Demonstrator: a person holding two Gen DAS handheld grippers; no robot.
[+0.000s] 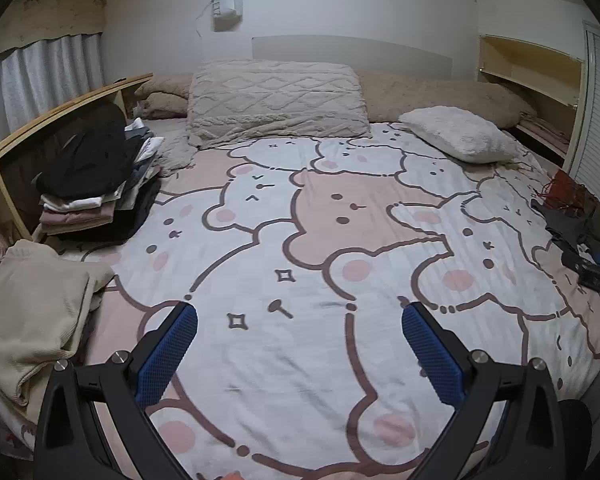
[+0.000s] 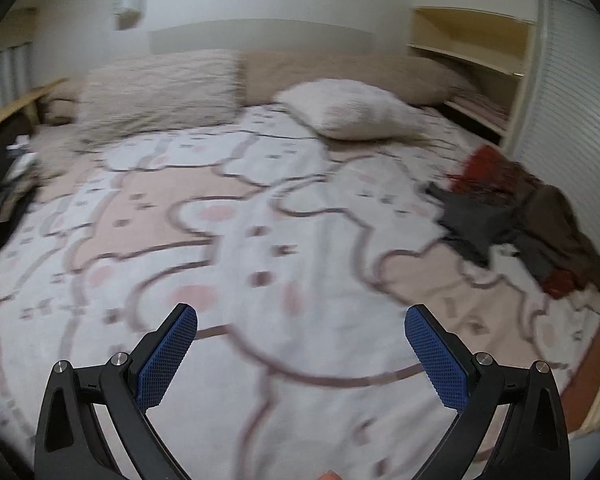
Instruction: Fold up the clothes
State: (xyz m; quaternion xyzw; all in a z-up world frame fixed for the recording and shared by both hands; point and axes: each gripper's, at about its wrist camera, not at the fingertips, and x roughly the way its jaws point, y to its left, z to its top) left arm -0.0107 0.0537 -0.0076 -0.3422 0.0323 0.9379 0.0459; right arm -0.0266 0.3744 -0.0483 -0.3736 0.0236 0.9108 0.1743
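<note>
Bedsheet of smooth white-and-pink cotton printed with brown-outlined cartoon bears [image 1: 300, 240] covers the whole mattress, lightly creased. Headward lie a large beige quilted pillow with a raised diamond weave [image 1: 276, 100] and a smaller fluffy cream cushion [image 1: 460, 132]. Along the left edge, beside a pale wooden shelf rail [image 1: 60, 116], stands a stack of folded clothes in black, white and dusty pink [image 1: 96, 188]; nearer the camera rests a cream ribbed-knit garment, loosely folded [image 1: 32, 320]. At the right edge sprawls an unfolded heap of dark grey, brown and fringed red garments [image 2: 516, 216], soft and crumpled; the right wrist view is motion-blurred. Left gripper [image 1: 300, 320] and right gripper [image 2: 300, 322], each of black plastic with blue dimpled rubber pads [image 1: 168, 356], hang above the sheet with jaws spread wide, holding nothing.
</note>
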